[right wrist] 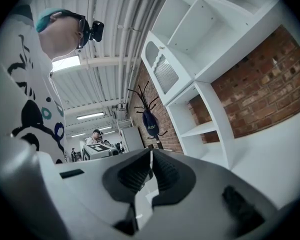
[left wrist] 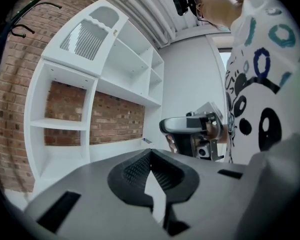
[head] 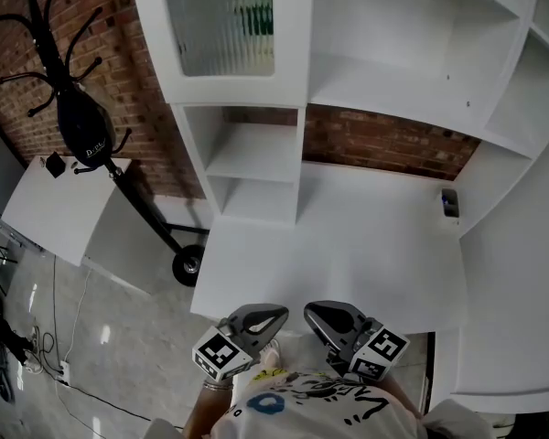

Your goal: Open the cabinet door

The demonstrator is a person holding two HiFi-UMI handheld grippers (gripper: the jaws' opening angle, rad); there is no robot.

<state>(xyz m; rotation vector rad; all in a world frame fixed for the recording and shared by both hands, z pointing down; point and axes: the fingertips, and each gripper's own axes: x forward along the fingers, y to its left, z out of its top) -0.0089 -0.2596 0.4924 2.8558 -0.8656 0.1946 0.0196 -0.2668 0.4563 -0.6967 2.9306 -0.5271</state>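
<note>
The left gripper [head: 276,315] and right gripper [head: 313,312] are hanging low at the bottom centre of the head view, close to the person's printed shirt [head: 320,410]. Their tips are angling toward each other. Both are clenched on nothing: in each gripper view the dark ribbed pads are meeting at the tip, left [left wrist: 149,153] and right [right wrist: 151,153]. They are probably being kept tucked in because the reach has not begun.

Beyond them a smooth white desk [head: 348,245] is filling the middle of the frame. A small dark object [head: 449,203] is lying near its right edge.

Further back, white open shelves [head: 253,167] are standing against a rough red brick wall [head: 384,140].

The cabinet door [head: 227,26] is sitting shut at the top of the frame, left of centre, above the shelves and well apart from both grippers. It is a white frame around ribbed, translucent glass with a scalloped top [left wrist: 87,39]. No handle is showing, so the grip point is likely an edge.

A black, branching coat rack [head: 78,108] is standing at the upper left.
</note>
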